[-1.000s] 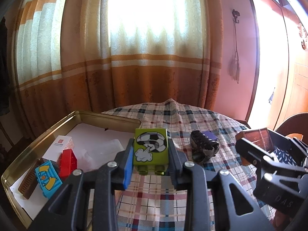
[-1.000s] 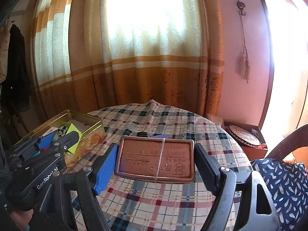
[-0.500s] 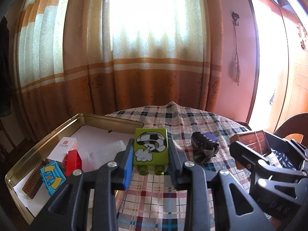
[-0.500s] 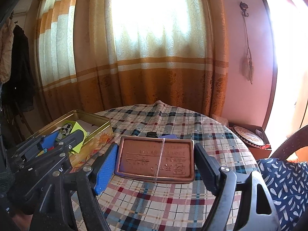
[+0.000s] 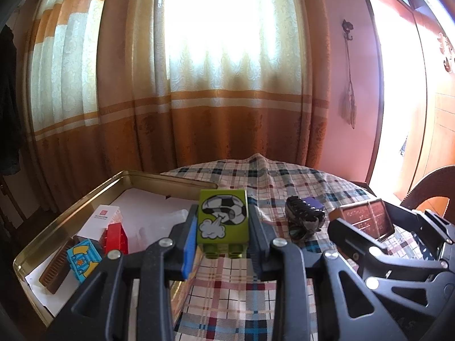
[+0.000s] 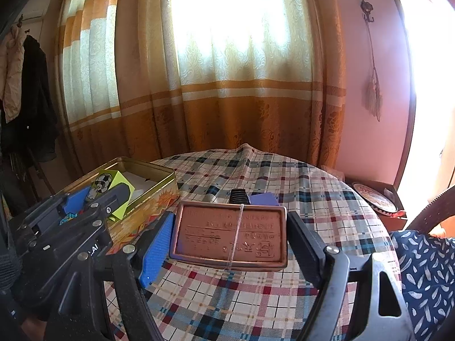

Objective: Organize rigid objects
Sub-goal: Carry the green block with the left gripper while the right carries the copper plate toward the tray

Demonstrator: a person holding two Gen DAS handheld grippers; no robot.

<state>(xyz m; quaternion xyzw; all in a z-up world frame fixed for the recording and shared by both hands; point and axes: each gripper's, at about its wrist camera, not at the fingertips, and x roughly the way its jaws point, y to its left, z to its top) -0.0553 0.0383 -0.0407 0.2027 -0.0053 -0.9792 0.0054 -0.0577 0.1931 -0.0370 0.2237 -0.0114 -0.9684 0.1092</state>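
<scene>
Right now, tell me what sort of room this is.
Most likely a lived-in room of a home. A round table with a checked cloth stands by a window hung with orange-and-cream curtains, and coats hang at the left.

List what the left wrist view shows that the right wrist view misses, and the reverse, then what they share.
Only the left wrist view: the tin's contents, a red block, a blue printed block, a brown comb and a white card.

Only the right wrist view: coats hanging at the far left and a round tin lid beyond the table.

Both: the left tool shut on the green football block, the right tool holding the brown embossed plaque, the gold tin, the black clip and the plaid tablecloth.
</scene>
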